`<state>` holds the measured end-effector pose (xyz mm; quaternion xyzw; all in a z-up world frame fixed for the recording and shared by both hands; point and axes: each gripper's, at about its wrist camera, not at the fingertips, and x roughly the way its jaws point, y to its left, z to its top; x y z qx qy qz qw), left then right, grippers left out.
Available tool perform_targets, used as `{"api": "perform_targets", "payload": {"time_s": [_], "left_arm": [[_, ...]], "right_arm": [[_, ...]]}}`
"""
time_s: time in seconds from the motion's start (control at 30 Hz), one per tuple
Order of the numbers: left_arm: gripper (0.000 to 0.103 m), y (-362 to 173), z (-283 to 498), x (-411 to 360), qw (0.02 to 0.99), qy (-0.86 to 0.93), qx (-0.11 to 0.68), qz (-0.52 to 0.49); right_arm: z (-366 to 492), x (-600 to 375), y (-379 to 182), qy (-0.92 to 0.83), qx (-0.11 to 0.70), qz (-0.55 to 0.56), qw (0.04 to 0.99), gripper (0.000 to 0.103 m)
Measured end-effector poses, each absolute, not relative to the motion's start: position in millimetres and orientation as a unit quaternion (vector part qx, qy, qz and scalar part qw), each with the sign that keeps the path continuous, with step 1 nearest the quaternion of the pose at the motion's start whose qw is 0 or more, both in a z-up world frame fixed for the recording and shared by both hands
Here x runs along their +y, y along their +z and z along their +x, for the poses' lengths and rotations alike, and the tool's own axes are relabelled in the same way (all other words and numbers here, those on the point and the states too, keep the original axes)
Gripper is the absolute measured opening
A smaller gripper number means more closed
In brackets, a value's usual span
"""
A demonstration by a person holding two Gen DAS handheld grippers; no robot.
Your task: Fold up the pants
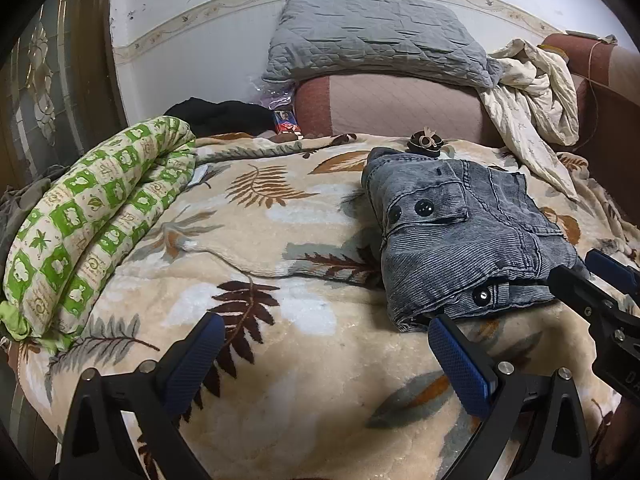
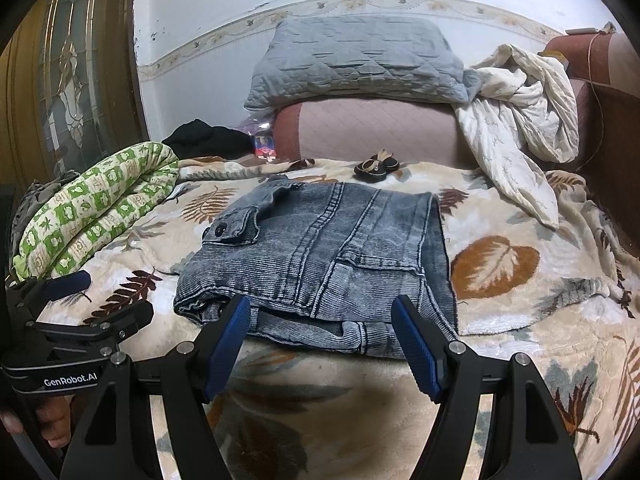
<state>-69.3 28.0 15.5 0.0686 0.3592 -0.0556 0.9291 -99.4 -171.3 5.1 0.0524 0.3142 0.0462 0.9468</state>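
Note:
The grey-blue corduroy pants [image 2: 320, 256] lie folded into a compact bundle on the leaf-patterned blanket [image 2: 520, 312]. In the left wrist view the pants [image 1: 460, 236] sit to the right. My left gripper [image 1: 324, 340] is open and empty over the blanket, its right fingertip [image 1: 440, 328] at the bundle's near edge. My right gripper [image 2: 320, 316] is open, its blue fingertips [image 2: 236, 320] at the bundle's near edge, holding nothing. The right gripper also shows in the left wrist view [image 1: 592, 272], and the left gripper in the right wrist view [image 2: 92, 296].
A rolled green-and-white quilt [image 1: 92, 232] lies at the left. A grey pillow [image 2: 360, 60] and cream cloth [image 2: 520, 120] rest on the pink headboard [image 2: 376, 132]. Small dark shoes [image 2: 376, 168] sit behind the pants. A black garment [image 2: 208, 140] lies at the back left.

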Motion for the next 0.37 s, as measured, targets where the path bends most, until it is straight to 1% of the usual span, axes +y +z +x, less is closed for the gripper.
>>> {"api": "perform_targets", "payload": {"time_s": [0.37], "left_arm": [[0.103, 16.6, -69.9, 29.0, 0.931, -0.061, 0.355, 0.061]], "right_arm": [[-99.3, -170.0, 4.7, 0.047, 0.315, 0.051, 0.947, 0.074]]}}
